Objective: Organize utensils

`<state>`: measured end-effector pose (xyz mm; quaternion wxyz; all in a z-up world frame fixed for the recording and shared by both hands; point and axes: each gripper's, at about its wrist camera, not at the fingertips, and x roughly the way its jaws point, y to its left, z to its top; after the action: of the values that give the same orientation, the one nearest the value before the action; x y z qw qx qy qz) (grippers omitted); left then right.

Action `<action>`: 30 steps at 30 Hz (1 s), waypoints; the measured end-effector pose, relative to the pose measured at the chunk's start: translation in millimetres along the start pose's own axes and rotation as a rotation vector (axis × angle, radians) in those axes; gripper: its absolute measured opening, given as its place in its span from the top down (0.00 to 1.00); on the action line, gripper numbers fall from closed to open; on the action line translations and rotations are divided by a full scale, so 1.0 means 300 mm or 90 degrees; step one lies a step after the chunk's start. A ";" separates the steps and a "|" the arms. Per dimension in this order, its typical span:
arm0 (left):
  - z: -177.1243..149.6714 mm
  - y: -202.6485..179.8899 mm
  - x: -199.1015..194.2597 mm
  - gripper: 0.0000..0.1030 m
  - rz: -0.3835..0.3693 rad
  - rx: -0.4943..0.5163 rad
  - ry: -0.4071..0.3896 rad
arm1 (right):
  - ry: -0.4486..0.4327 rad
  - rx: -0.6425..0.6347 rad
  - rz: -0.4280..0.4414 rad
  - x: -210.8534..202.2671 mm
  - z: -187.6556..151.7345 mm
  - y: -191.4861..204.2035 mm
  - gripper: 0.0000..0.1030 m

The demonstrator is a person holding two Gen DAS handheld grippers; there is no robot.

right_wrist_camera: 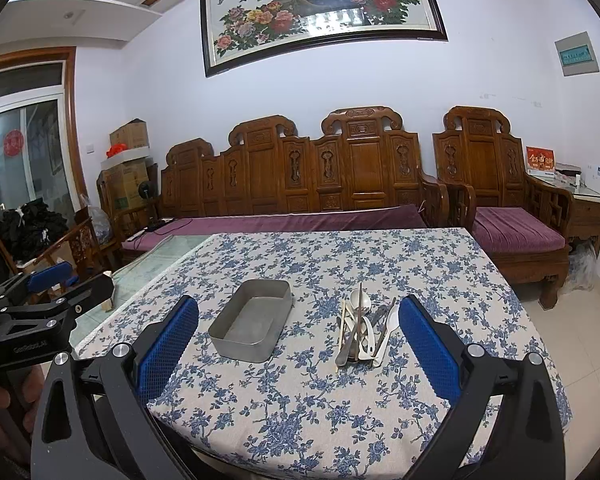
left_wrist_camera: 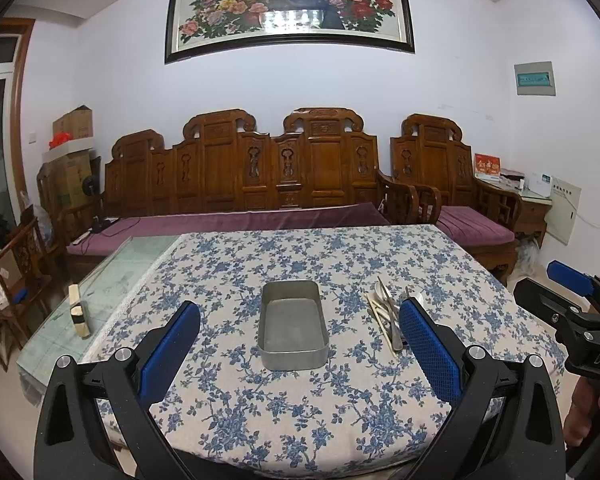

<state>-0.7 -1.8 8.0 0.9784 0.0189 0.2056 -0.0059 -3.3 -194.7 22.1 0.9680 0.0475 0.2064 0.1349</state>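
Note:
An empty grey metal tray [left_wrist_camera: 293, 326] [right_wrist_camera: 252, 322] rests on the blue-flowered tablecloth. To its right lies a heap of utensils [left_wrist_camera: 388, 312] [right_wrist_camera: 364, 330]: metal cutlery, pale chopsticks and white spoons. My left gripper [left_wrist_camera: 300, 314] hovers open above the table's near edge, the tray framed between its blue pads [left_wrist_camera: 168, 354]. In its own view my right gripper [right_wrist_camera: 298, 314] is open too, with the tray and heap between its fingers [right_wrist_camera: 430, 354]. Neither holds anything. Each gripper also shows at the edge of the other's view.
The tablecloth [left_wrist_camera: 292, 408] covers most of a glass-topped table; bare glass [left_wrist_camera: 104, 300] shows at the left with a small wooden block [left_wrist_camera: 78, 312] on it. A carved wooden sofa [left_wrist_camera: 240, 184] and chair [right_wrist_camera: 508, 200] stand behind. Tiled floor [right_wrist_camera: 580, 340] lies to the right.

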 end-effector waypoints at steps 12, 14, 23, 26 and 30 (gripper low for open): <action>0.006 -0.008 -0.007 0.06 0.001 0.003 -0.003 | 0.000 -0.001 0.000 0.001 -0.003 -0.001 0.02; 0.011 -0.012 -0.009 0.06 0.000 0.004 -0.004 | -0.001 -0.001 0.000 0.001 -0.003 -0.001 0.02; 0.009 -0.018 -0.016 0.06 -0.002 0.004 -0.008 | 0.000 0.000 0.000 0.000 -0.003 0.000 0.02; 0.010 -0.019 -0.015 0.06 -0.003 0.004 -0.008 | 0.000 0.000 0.000 0.000 -0.003 0.000 0.02; 0.008 -0.020 -0.016 0.06 -0.003 0.004 -0.009 | 0.000 0.000 0.000 0.000 -0.003 -0.001 0.02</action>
<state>-4.2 -8.0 11.9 0.9798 0.0213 0.1987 -0.0091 -3.5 -194.9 21.2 0.9679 0.0477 0.2066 0.1350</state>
